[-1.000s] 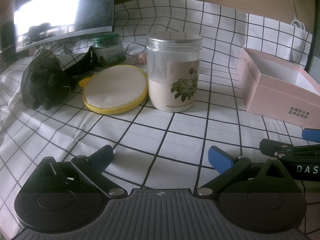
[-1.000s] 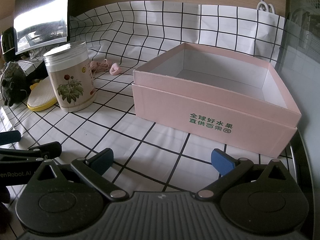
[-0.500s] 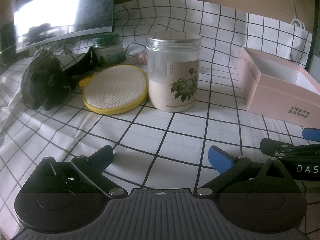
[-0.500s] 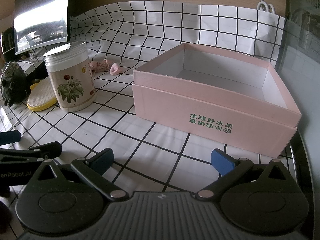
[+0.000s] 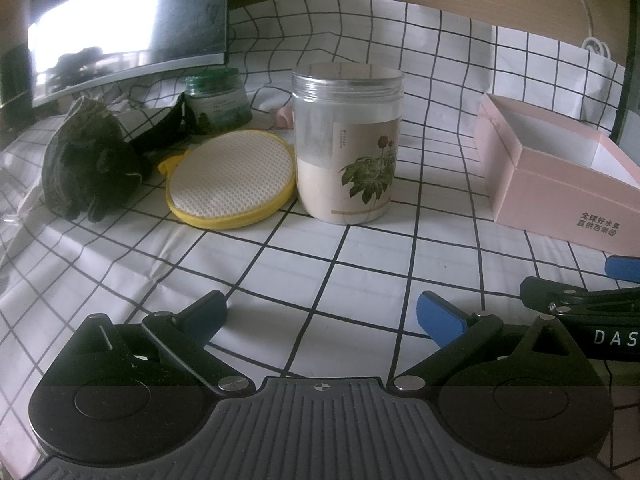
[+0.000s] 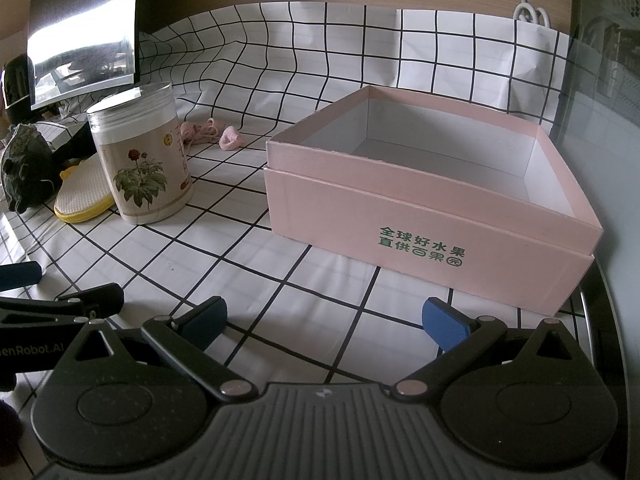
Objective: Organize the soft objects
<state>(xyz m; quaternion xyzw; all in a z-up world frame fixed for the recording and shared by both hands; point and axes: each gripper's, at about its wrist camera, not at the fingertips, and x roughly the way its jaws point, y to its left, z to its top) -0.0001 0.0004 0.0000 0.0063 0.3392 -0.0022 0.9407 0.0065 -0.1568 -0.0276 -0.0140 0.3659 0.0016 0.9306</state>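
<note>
A round yellow-rimmed sponge pad (image 5: 230, 178) lies on the checked cloth, leaning against a clear jar (image 5: 347, 142). Left of it sits a dark crumpled soft bundle (image 5: 86, 170). Small pink soft pieces (image 6: 230, 139) lie behind the jar. An open pink box (image 6: 424, 216) stands at the right, nothing inside. My left gripper (image 5: 322, 316) is open, low over the cloth in front of the jar. My right gripper (image 6: 324, 318) is open in front of the box, holding nothing.
A green-lidded jar (image 5: 218, 100) and a dark band-like item (image 5: 160, 128) sit behind the pad. A monitor (image 5: 120, 24) stands at the back left. The other gripper's fingers (image 5: 580, 296) show at the right edge of the left wrist view. The cloth (image 5: 280, 264) lies flat before both grippers.
</note>
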